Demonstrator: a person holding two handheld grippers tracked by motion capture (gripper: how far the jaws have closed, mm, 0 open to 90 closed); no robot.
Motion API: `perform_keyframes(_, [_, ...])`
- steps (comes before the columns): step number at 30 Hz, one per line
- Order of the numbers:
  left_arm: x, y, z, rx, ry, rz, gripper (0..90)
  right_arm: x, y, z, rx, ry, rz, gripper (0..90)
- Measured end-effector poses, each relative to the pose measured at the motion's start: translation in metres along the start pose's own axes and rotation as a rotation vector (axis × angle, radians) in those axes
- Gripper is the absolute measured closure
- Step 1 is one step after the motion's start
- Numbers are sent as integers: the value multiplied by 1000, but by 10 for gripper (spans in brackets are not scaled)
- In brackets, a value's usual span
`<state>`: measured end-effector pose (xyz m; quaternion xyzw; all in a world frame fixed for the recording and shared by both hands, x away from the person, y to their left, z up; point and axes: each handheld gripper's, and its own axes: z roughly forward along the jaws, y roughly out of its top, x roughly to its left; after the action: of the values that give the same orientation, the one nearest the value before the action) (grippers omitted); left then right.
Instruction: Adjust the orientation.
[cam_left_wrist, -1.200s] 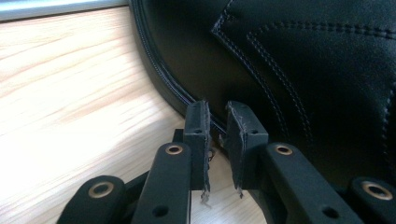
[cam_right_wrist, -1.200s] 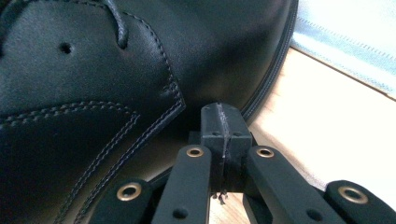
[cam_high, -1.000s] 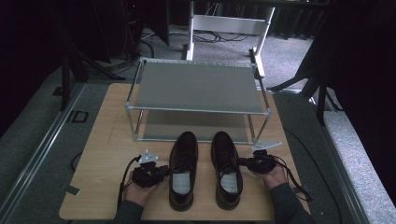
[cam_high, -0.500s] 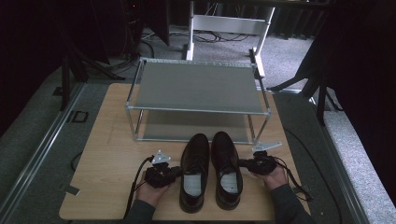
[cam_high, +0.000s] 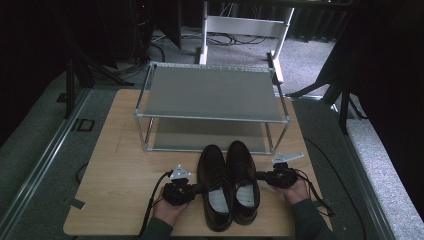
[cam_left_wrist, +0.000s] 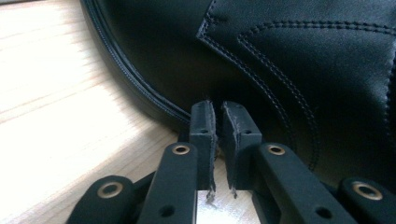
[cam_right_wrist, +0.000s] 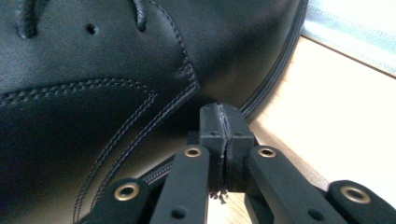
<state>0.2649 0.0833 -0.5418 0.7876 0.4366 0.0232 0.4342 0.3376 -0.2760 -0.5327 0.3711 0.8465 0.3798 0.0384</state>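
At the near edge of the bench, a little toward its right side, your two black shoes now stand side by side with their inner flanks touching, toes aimed at the wire shoe rack (cam_high: 212, 107) that takes up the far half. A second ago there was a clear strip of wood between them. The left shoe (cam_high: 215, 187) has slid across toward the right-hand edge until it met the right shoe (cam_high: 243, 182), which has kept its place.

Your left gripper (cam_high: 192, 189) did the pushing. It lies level on the bench against the outer side of the left shoe, and in the left gripper view (cam_left_wrist: 215, 112) its jaws have just been closing: they now stand pressed almost together with only a sliver of gap and nothing between them, their tips nosed up against the leather just above the welt. Your right gripper (cam_high: 265, 176) sits against the outer side of the right shoe; in the right gripper view (cam_right_wrist: 220, 114) its jaws are pressed together on nothing, tips at the sole seam, bracing rather than gripping.

What that means for you: the pairing looks done, since the shoes are aligned and squeezed between two closed noses. Neither shoe is held, though, so if the pair is meant for the rack you will have to spread the jaws and take a proper pinch on each shoe first. The lower shelf opens straight ahead of the toes, with the rack's front rail near them.
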Motion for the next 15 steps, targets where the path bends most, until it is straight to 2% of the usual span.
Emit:
perform_keyframes(6, [1, -4, 0, -7, -2, -17, 880, -1, 2, 1, 0, -2, 5, 866])
perform_keyframes(8, [4, -4, -2, 15, 1, -21, 816, -1, 2, 1, 0, -8, 2, 862])
perform_keyframes(10, [5, -8, -7, 28, -29, -18, 776, -1, 2, 0, -1, -10, 1, 855])
perform_keyframes(11, [5, -8, -7, 28, -29, -18, 766, -1, 2, 0, -1, -10, 1, 855])
perform_keyframes(12, [0, -13, -10, 58, -51, 12, 766, -1, 1, 0, 0, -12, 1, 850])
perform_keyframes(15, [-10, -18, -9, 85, -84, 64, 766, -1, -2, -1, 7, -7, 1, 844])
